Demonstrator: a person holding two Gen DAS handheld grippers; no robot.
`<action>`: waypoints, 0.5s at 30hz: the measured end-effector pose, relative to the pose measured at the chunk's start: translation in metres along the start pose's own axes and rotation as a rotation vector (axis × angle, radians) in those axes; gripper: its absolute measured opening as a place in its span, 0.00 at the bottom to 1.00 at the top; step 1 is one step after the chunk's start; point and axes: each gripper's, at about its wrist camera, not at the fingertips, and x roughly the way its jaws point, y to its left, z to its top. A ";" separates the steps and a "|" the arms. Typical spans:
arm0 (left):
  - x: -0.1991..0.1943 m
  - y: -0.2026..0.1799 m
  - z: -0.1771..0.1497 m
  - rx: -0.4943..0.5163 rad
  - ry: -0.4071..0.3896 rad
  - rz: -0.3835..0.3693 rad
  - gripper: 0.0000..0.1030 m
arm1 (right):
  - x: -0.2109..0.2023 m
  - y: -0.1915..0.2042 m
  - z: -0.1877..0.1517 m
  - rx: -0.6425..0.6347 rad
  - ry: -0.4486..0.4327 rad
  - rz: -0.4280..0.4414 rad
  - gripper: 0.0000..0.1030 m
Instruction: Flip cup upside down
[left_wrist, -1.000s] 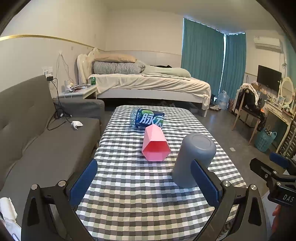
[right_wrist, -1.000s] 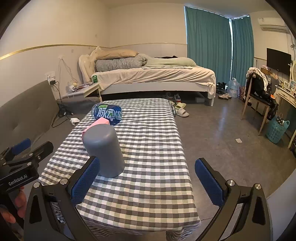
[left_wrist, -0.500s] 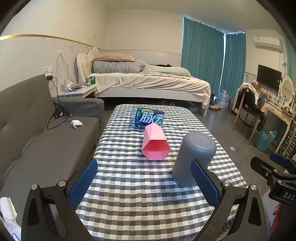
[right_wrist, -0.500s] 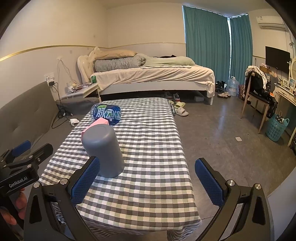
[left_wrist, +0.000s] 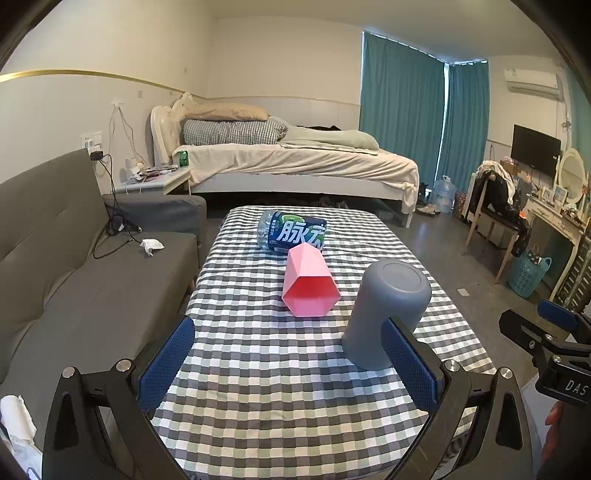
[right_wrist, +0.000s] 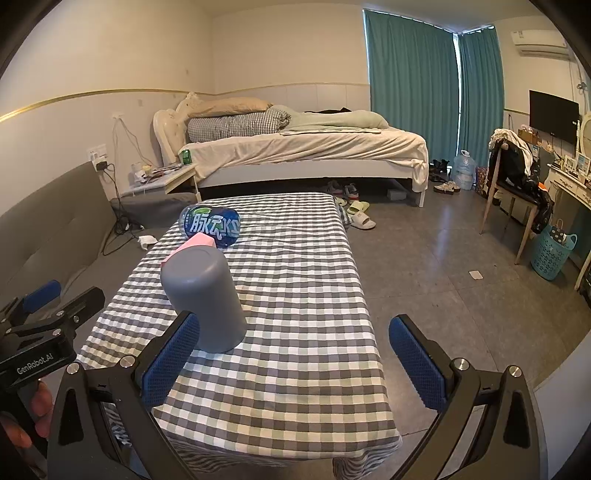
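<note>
Barely shifted since a second ago: grey cup (left_wrist: 386, 314) upside down on checked counter (left_wrist: 280, 373), just ahead of left tool (left_wrist: 291, 363), behind its right pad. Both tools spread wide, holding nothing. Right tool (right_wrist: 295, 360) beside cup. Pink cup (left_wrist: 309, 285) lying ahead, bottle (left_wrist: 293, 232) beyond.

a grey sofa (left_wrist: 55, 266) stood left of the checked worktop (left_wrist: 295, 369); beyond it were an unmade bed (left_wrist: 295, 162), teal curtains (left_wrist: 402, 107), and a grey floor (right_wrist: 461, 266).
</note>
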 end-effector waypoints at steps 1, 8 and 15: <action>0.000 0.000 0.001 0.001 -0.001 0.001 1.00 | 0.000 0.000 0.000 -0.001 0.001 -0.001 1.00; -0.002 0.001 0.001 -0.012 -0.008 0.009 1.00 | 0.002 0.001 0.000 -0.010 0.006 -0.010 1.00; -0.003 0.004 0.002 -0.016 -0.006 0.011 1.00 | 0.002 0.004 -0.002 -0.022 0.010 -0.017 1.00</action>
